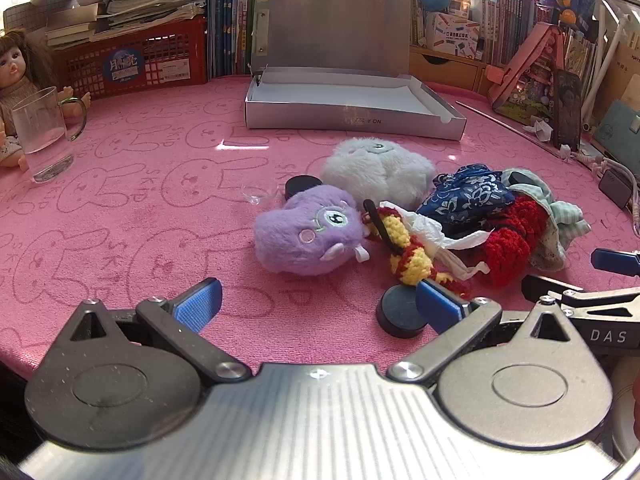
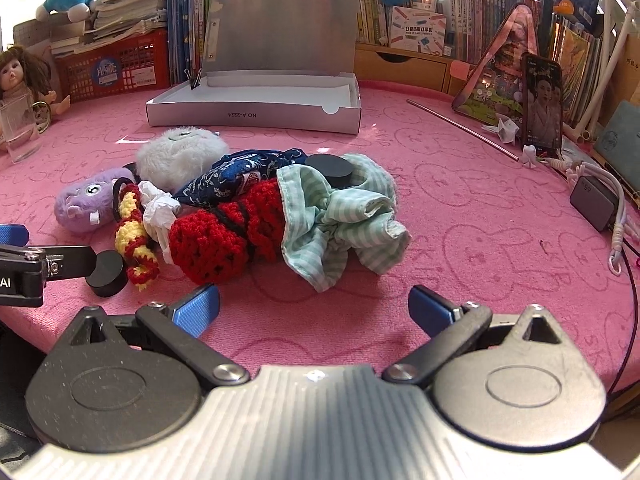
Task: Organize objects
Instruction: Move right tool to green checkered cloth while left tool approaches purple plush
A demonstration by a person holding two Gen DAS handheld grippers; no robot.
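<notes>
A pile lies on the pink mat: a purple plush (image 1: 306, 234) (image 2: 86, 200), a white plush (image 1: 378, 170) (image 2: 180, 154), a blue patterned pouch (image 1: 468, 196) (image 2: 236, 180), a red crochet piece (image 1: 510, 240) (image 2: 232, 232), a yellow-red crochet strip (image 1: 408, 248) (image 2: 134, 234), a green striped cloth (image 2: 344, 216) and black discs (image 1: 400, 312) (image 2: 106, 274) (image 2: 330, 170). An open silver box (image 1: 348, 116) (image 2: 256, 114) stands behind. My left gripper (image 1: 318, 302) is open and empty before the purple plush. My right gripper (image 2: 314, 308) is open and empty before the red crochet.
A glass mug (image 1: 46, 134) and a doll (image 1: 16, 72) stand at the left. A red basket (image 1: 132, 62) with books, a phone (image 2: 542, 106), a metal rod (image 2: 460, 128) and a charger with cables (image 2: 596, 200) line the back and right edges.
</notes>
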